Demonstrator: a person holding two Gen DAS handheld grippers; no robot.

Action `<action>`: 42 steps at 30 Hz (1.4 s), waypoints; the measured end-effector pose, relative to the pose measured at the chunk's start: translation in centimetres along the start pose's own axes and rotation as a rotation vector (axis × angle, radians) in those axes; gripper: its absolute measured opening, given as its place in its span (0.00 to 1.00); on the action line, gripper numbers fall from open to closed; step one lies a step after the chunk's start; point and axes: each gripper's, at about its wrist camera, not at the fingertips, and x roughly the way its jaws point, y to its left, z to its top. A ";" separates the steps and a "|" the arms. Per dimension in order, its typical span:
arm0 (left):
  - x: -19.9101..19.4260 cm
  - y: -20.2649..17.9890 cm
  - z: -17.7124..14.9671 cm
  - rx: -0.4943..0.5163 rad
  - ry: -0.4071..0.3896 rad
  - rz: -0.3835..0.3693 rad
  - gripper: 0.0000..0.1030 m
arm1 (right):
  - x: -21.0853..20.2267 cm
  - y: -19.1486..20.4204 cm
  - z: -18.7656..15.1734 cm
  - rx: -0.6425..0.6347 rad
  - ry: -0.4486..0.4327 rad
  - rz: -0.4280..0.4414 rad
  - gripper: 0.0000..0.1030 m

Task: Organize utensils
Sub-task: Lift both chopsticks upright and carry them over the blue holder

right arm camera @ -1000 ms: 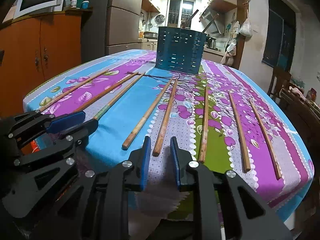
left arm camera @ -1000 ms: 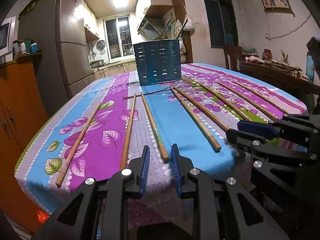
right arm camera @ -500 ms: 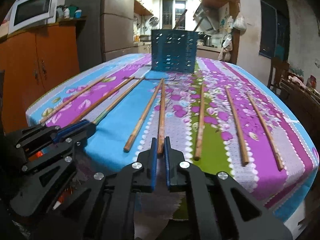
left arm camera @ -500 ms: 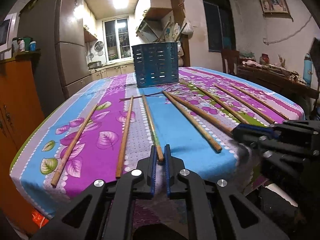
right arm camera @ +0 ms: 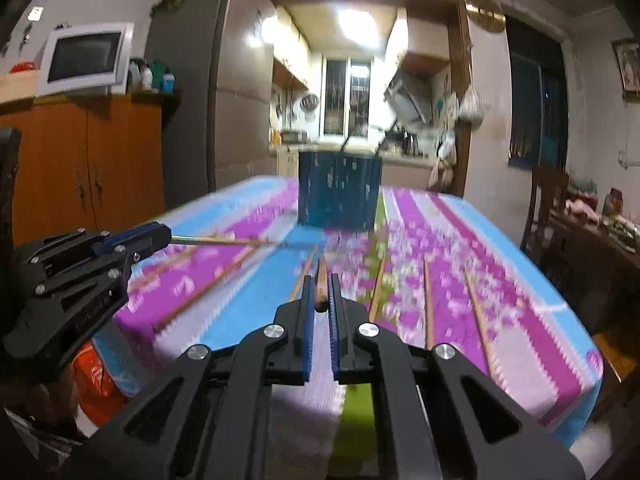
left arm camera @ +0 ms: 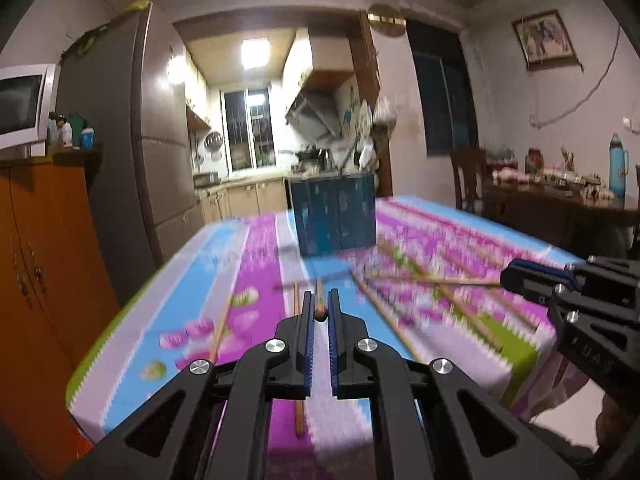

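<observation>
Floral tablecloth (left arm camera: 256,248) (blurred) bears blue utensil holder (left arm camera: 334,216), kitchen (left arm camera: 248,136) beyond

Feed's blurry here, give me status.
Left gripper shut on a chopstick. Right gripper shut on another. Blue holder ahead, path open.

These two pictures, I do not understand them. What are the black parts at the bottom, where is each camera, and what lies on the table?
A person holds one handheld gripper in each hand, with a camera on each looking along its two fingers. One picture is the left gripper's view, the other the right gripper's. Each is shut on one wooden chopstick: the left chopstick, the right chopstick. More loose chopsticks lie on the flowered tablecloth. Behind them stands a blue utensil holder. The picture is blurred.
</observation>
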 end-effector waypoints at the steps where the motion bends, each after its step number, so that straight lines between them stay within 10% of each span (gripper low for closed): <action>1: -0.2 0.3 0.9 -0.011 -0.009 -0.009 0.07 | -0.1 -0.2 0.5 0.003 -0.012 0.005 0.05; 19: 0.8 3.2 12.1 -0.110 -0.059 -0.134 0.07 | 0.3 -3.6 9.7 0.053 -0.130 0.115 0.05; 42: 3.3 2.8 15.8 -0.089 -0.085 -0.121 0.07 | 1.8 -4.7 13.3 0.089 -0.119 0.169 0.05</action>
